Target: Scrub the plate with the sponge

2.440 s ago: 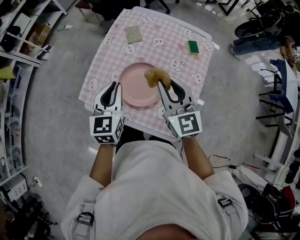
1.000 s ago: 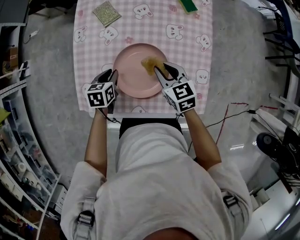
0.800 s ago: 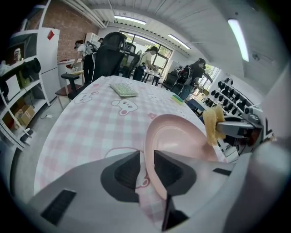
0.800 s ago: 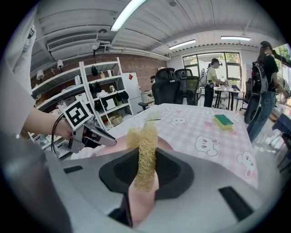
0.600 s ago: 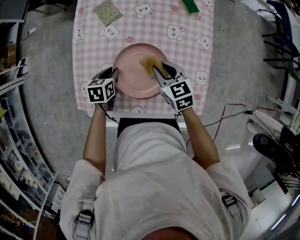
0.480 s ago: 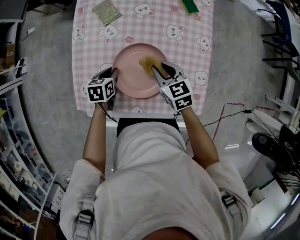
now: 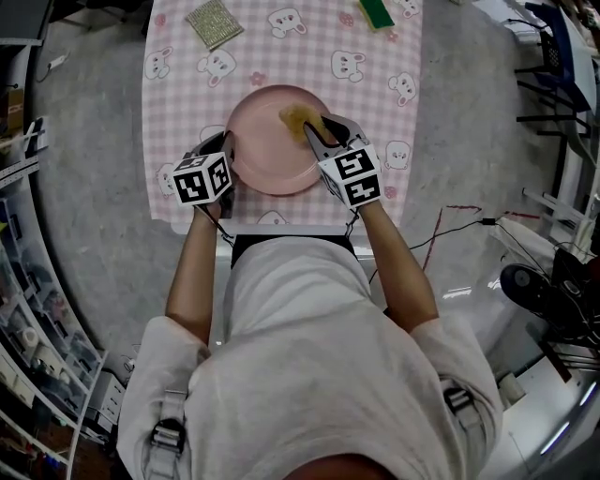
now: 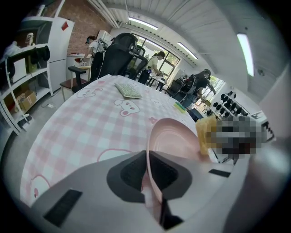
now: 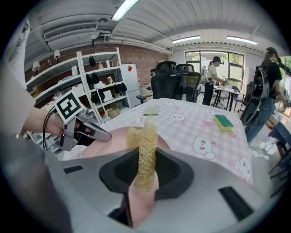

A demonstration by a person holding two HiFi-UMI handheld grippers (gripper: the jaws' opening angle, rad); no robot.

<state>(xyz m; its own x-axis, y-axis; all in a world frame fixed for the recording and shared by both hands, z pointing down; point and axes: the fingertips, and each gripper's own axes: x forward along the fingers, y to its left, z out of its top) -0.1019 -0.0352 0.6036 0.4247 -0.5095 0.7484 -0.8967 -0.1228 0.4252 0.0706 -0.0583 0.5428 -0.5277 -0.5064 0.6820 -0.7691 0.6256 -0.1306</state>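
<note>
Both clamped — left gripper point(image 7: 226, 146): plate point(image 7: 267, 155) rim; right gripper point(image 7: 323, 131): sponge point(image 7: 298, 117).

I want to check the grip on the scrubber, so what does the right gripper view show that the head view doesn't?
Only the right gripper view looks straight at the right gripper, its jaws clamped on the yellow sponge, and takes in shelves and people in the background. Only the head view shows the pink plate as a whole round outline, the person's torso and arms, and the floor. Both show the pink plate, the left gripper at its rim, the green sponge, the woven pad and the checked cloth.
</note>
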